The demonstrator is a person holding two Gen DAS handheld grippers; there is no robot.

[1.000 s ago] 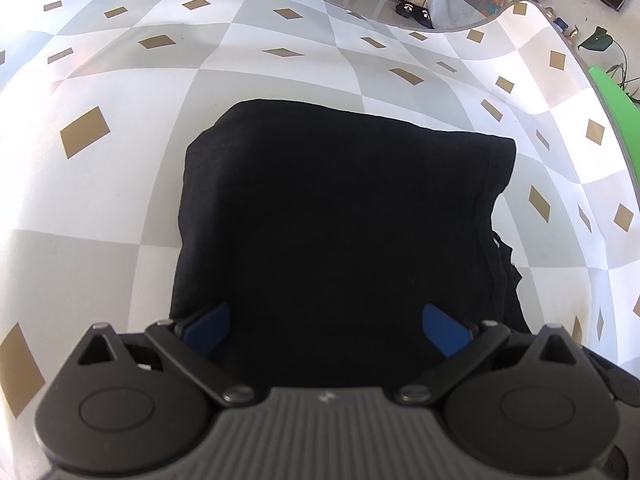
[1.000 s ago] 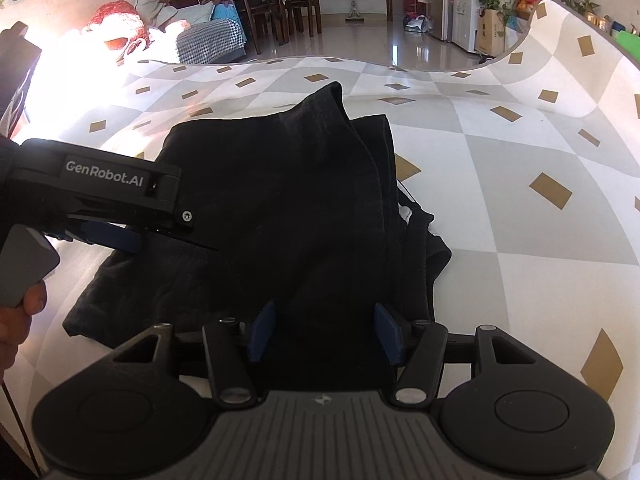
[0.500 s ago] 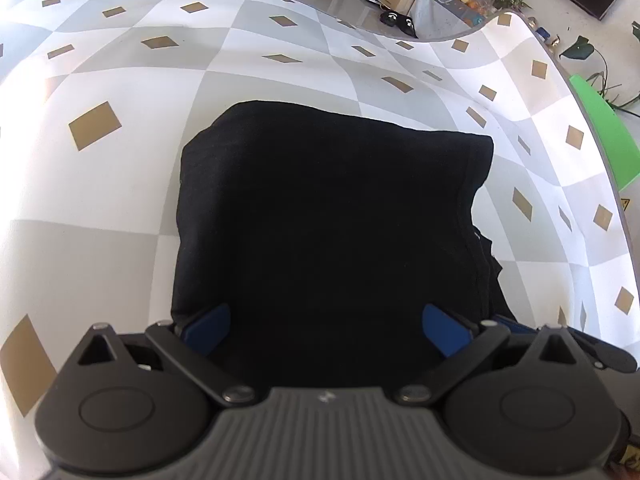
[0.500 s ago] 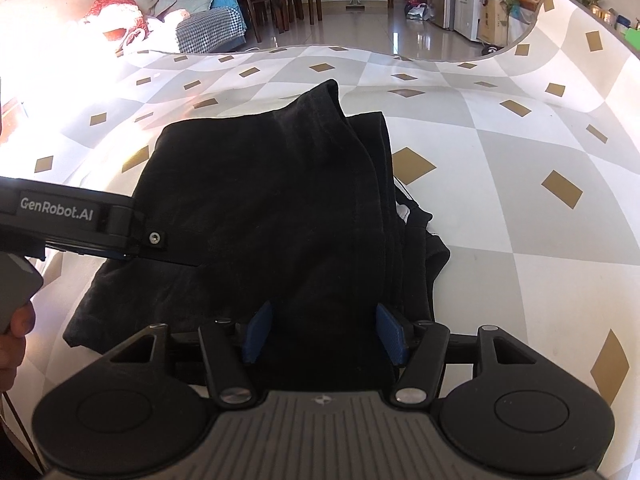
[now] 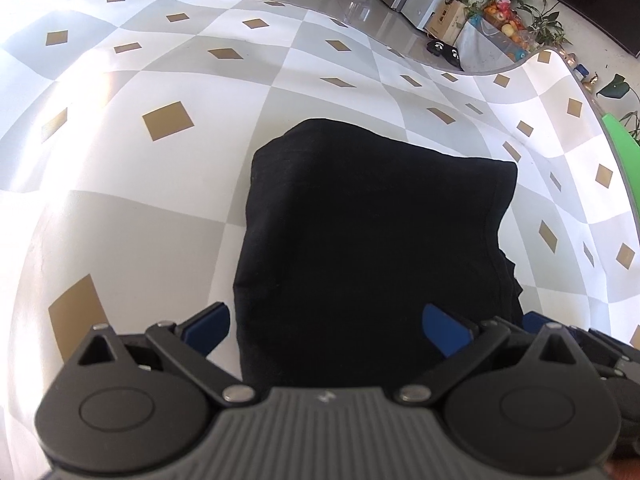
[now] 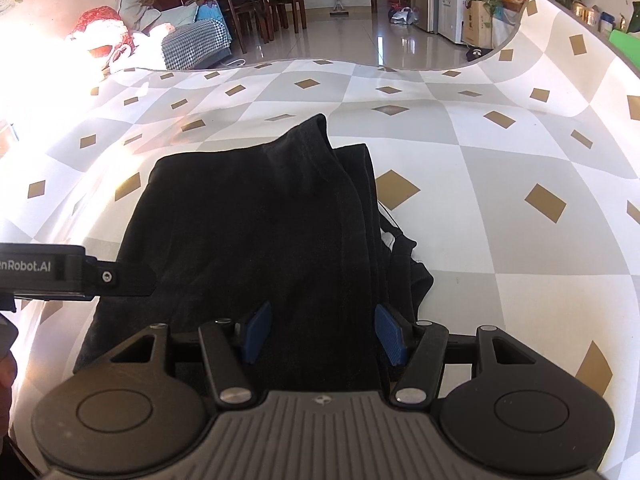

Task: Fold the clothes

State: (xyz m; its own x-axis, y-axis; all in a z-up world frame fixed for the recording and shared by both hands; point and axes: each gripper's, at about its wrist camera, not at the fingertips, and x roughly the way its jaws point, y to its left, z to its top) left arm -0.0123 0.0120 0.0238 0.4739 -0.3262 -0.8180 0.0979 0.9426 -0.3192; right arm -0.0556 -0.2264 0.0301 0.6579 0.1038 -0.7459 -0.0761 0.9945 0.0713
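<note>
Where the black garment [image 5: 372,248] lies folded on the checked tablecloth [image 5: 120,216], its near edge runs under both tools and is hidden. The left gripper [image 5: 326,330] has its blue pads wide apart, clear of the cloth. The right gripper [image 6: 322,334] straddles a dark fold at six o'clock; whether its pads [image 6: 390,338] press it, I cannot tell.

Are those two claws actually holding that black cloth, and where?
No. Both the left gripper and right gripper stand open over the near edge of the folded black garment, their blue pads apart. Nothing is held.
</note>
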